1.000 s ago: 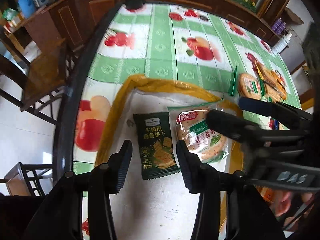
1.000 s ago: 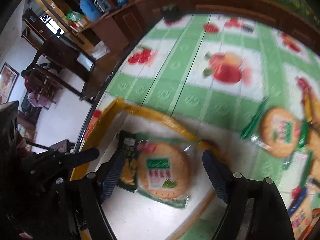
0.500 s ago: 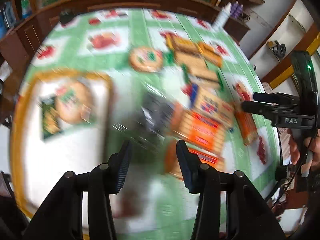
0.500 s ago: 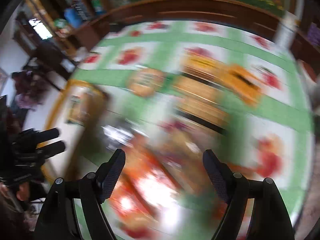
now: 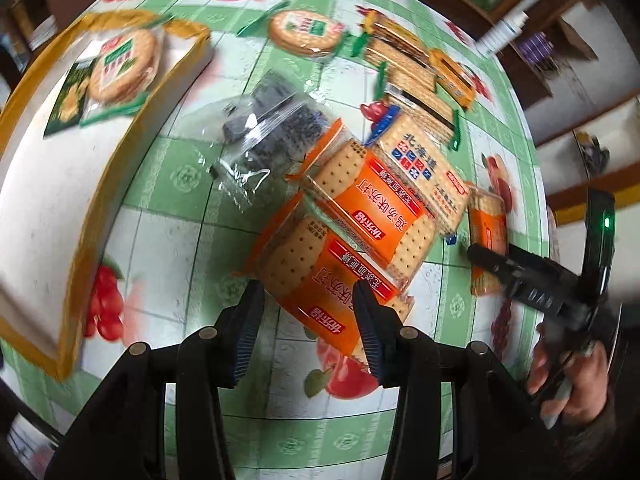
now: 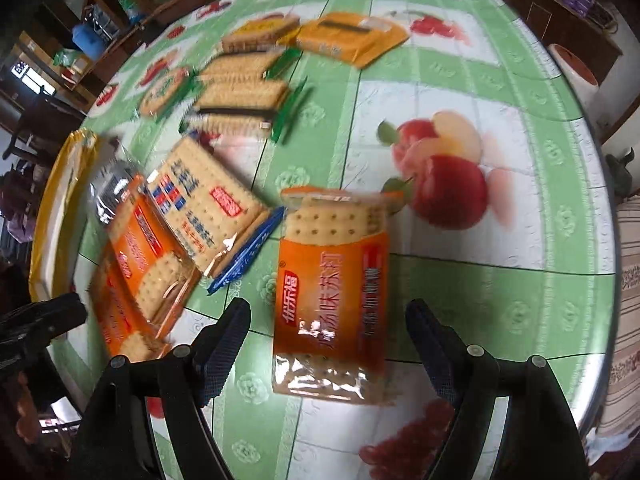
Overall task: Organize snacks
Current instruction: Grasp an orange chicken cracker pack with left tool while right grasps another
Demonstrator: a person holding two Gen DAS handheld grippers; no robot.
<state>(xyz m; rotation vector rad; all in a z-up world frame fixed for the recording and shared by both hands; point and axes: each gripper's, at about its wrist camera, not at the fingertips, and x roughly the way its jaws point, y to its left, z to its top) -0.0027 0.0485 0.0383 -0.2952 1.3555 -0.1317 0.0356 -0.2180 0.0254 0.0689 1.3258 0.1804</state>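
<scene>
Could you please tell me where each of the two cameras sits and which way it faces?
Left wrist: on the left gripper, looking steeply down at stacked orange cracker packs; the right gripper and a hand show.
Right wrist: on the right gripper, looking down at a lone orange cracker pack; the left gripper shows at the left edge.
Shared: the yellow-rimmed tray and the blue-labelled pack.

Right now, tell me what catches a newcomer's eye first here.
A jumble of orange cracker packs on the green fruit-print tablecloth, just ahead of the open left gripper. One orange pack lies alone between the right gripper's open jaws. The yellow-rimmed tray sits far left.
</scene>
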